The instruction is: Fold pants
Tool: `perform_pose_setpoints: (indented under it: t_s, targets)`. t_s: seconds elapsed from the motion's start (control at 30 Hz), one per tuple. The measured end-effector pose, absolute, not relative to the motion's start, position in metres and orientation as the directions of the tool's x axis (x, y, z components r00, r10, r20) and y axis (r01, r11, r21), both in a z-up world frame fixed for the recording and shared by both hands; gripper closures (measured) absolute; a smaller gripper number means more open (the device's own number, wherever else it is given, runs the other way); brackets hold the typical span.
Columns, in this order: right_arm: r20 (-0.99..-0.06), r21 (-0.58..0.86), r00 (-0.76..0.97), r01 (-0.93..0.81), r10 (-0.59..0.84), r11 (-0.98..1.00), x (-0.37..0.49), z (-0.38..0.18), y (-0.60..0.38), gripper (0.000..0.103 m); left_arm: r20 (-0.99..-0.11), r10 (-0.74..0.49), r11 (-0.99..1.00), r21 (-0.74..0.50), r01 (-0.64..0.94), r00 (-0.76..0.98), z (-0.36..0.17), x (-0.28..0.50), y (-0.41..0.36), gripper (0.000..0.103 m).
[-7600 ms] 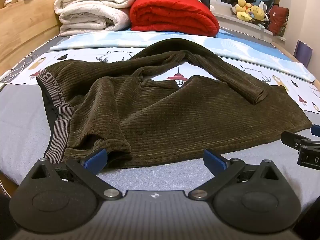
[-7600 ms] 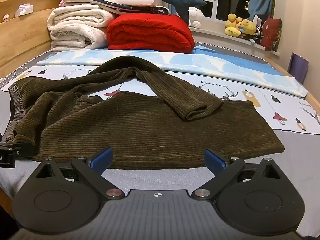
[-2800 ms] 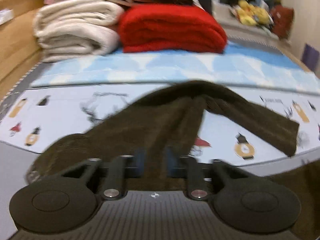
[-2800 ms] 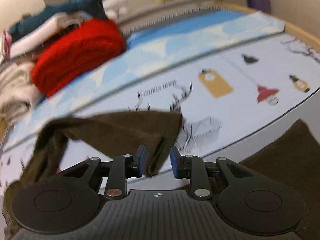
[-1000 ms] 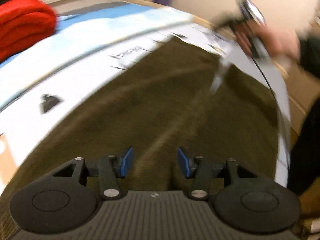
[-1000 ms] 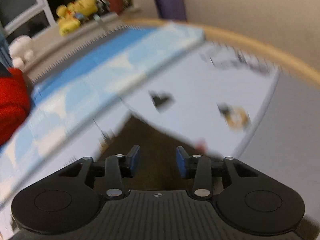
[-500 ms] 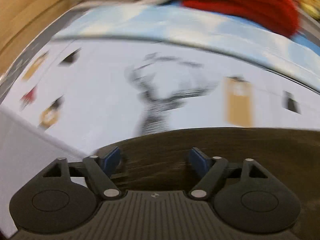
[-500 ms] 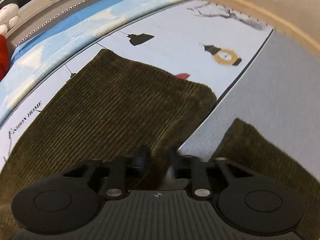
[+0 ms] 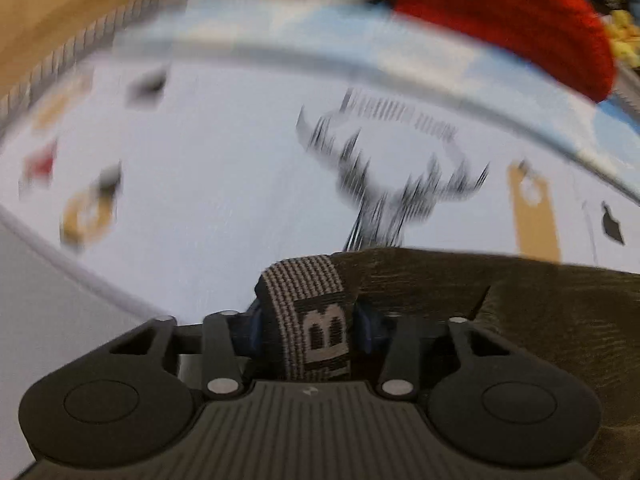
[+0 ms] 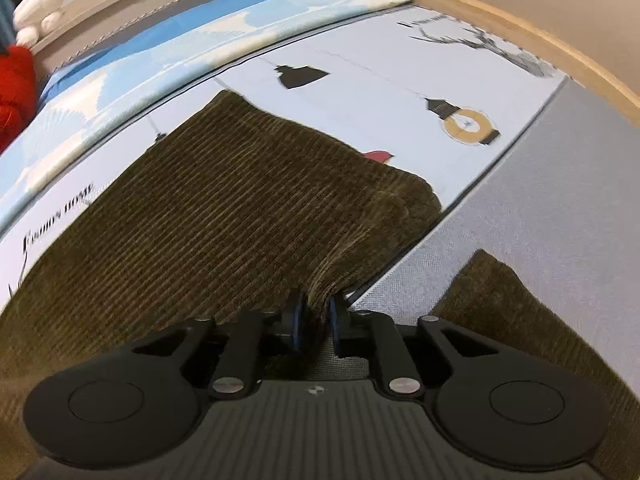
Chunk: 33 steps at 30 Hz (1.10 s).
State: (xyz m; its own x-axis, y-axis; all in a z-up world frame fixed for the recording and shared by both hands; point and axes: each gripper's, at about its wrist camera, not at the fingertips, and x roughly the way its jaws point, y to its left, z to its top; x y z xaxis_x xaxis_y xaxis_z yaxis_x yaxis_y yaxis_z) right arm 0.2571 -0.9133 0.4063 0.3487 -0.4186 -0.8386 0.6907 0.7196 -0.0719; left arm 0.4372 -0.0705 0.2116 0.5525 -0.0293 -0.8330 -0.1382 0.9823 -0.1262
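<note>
Lying flat on the bed (image 10: 560, 208), the brown pants (image 10: 224, 216) spread over the sheet with little pictures. The left hand-held gripper (image 9: 306, 326) has the striped waistband (image 9: 308, 308) between its blue pads, and its jaws are closing on the band. The band has a letter B on it. That view is blurry. The right hand-held gripper (image 10: 316, 316) is almost shut, and its pads pinch a bunched bit of a pant leg near the cuff. The other leg (image 10: 516, 312) lies on the gray part of the bed, just beside it. A red blanket (image 9: 500, 12) sits far back.
</note>
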Motion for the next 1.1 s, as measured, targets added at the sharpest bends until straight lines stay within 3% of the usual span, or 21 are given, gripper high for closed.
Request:
perform_pose_setpoints:
  t_s: [0.07,0.13,0.2,0.27,0.33,0.43,0.6,0.8,0.93,1.0,1.1]
  targets:
    - [-0.835,-0.086,0.357,0.667,-0.419,0.74,0.26,0.407,-0.911,0.093,-0.768,0.029,0.995,-0.037,-0.09,0.64,0.222,0.435,-0.087,0.057]
    - [-0.821,-0.003,0.415,0.684,-0.393,0.73,0.256,0.413,-0.915,0.095,-0.748,0.057,0.993,-0.024,-0.112,0.661,0.225,0.438,-0.092,0.057]
    - [-0.78,0.073,0.486,0.696,-0.394,0.714,0.251,0.421,-0.919,0.096,-0.763,0.055,0.988,-0.053,-0.148,0.644,0.224,0.442,-0.091,0.053]
    - [-0.794,0.0,0.428,0.709,-0.431,0.705,0.25,0.415,-0.921,0.094,-0.792,0.042,0.984,-0.071,-0.161,0.609,0.223,0.445,-0.092,0.045]
    - [-0.821,-0.001,0.38,0.746,-0.426,0.666,0.242,0.405,-0.927,0.094,-0.806,0.053,0.984,-0.058,-0.168,0.589,0.223,0.448,-0.093,0.043]
    - [-0.821,-0.048,0.356,0.735,-0.446,0.677,0.248,0.416,-0.92,0.088,-0.813,0.049,0.98,-0.075,-0.187,0.581,0.234,0.447,-0.089,0.043]
    - [-0.818,0.017,0.384,0.761,-0.428,0.649,0.23,0.442,-0.924,0.081,-0.817,0.004,0.953,-0.171,-0.249,0.577,0.272,0.426,-0.088,0.043]
    - [-0.811,0.062,0.406,0.776,-0.422,0.627,0.186,0.471,-0.935,0.067,-0.825,-0.048,0.97,-0.172,-0.17,0.563,0.325,0.368,-0.114,0.04]
    - [-0.837,0.041,0.368,0.78,-0.405,0.624,0.149,0.477,-0.948,0.057,-0.816,-0.096,0.978,-0.186,-0.1,0.571,0.354,0.314,-0.124,0.029]
    - [-0.851,0.022,0.343,0.78,-0.398,0.625,0.127,0.479,-0.954,0.056,-0.807,-0.118,0.982,-0.183,-0.055,0.578,0.359,0.287,-0.127,0.025]
    - [-0.871,-0.004,0.314,0.764,-0.378,0.645,0.094,0.48,-0.96,0.044,-0.807,-0.136,0.985,-0.172,-0.01,0.574,0.345,0.254,-0.127,0.024]
